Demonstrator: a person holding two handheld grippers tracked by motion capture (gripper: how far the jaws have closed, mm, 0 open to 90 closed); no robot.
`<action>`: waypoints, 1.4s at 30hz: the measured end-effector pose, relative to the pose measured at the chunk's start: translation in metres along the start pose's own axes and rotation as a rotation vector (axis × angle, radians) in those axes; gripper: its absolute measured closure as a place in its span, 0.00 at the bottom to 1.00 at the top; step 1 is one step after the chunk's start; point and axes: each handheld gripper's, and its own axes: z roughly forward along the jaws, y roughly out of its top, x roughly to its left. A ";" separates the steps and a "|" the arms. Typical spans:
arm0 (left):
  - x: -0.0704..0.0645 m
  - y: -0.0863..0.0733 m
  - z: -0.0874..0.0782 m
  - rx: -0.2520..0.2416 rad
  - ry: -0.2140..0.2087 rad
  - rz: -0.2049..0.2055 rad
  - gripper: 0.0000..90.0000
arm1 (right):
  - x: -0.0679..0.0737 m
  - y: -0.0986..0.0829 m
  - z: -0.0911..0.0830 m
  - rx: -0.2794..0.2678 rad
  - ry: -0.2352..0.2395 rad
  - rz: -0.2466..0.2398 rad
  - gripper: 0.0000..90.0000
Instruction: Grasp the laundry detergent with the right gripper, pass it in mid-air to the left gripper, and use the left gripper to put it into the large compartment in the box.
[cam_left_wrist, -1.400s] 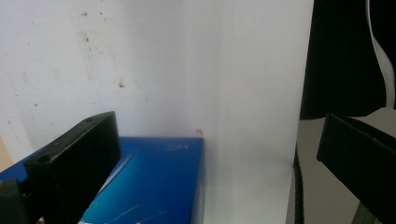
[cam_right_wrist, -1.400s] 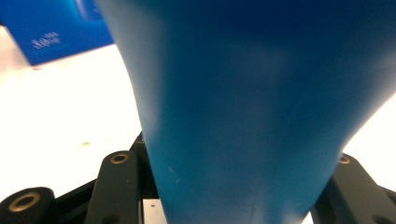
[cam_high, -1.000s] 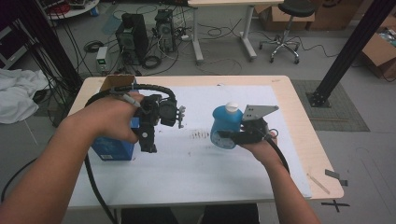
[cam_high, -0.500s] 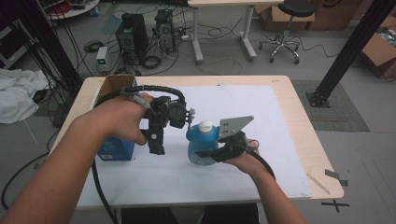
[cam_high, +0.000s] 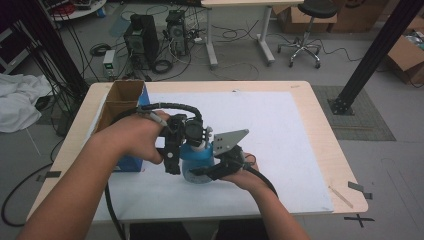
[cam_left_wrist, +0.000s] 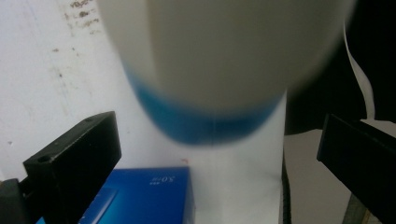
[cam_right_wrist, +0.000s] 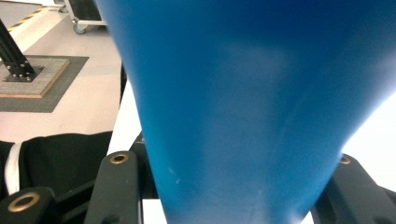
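table (cam_high: 300, 125) — bottle moved from its right side to centre | blue bottle (cam_high: 196, 161) — beside blue box (cam_high: 131, 162) | right tool (cam_high: 212, 170) — clamped on bottle body | left tool (cam_high: 200, 134) — jaws spread, now at white cap (cam_left_wrist: 219, 46); you can grip it.

Overhead view; both tool cameras close on bottle (cam_high: 197, 161).

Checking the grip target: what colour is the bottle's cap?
White, over a blue bottle; the cap shows best in the left gripper view.
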 end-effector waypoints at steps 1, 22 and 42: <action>0.000 0.001 0.001 0.000 -0.001 0.002 0.00 | 0.000 0.001 0.002 0.000 0.004 -0.004 0.52; -0.006 0.001 0.011 -0.046 0.029 -0.016 0.00 | 0.003 0.008 0.034 -0.010 0.010 -0.035 0.52; -0.009 0.002 0.013 -0.038 0.061 -0.003 0.14 | 0.004 0.008 0.038 -0.015 0.005 -0.014 0.52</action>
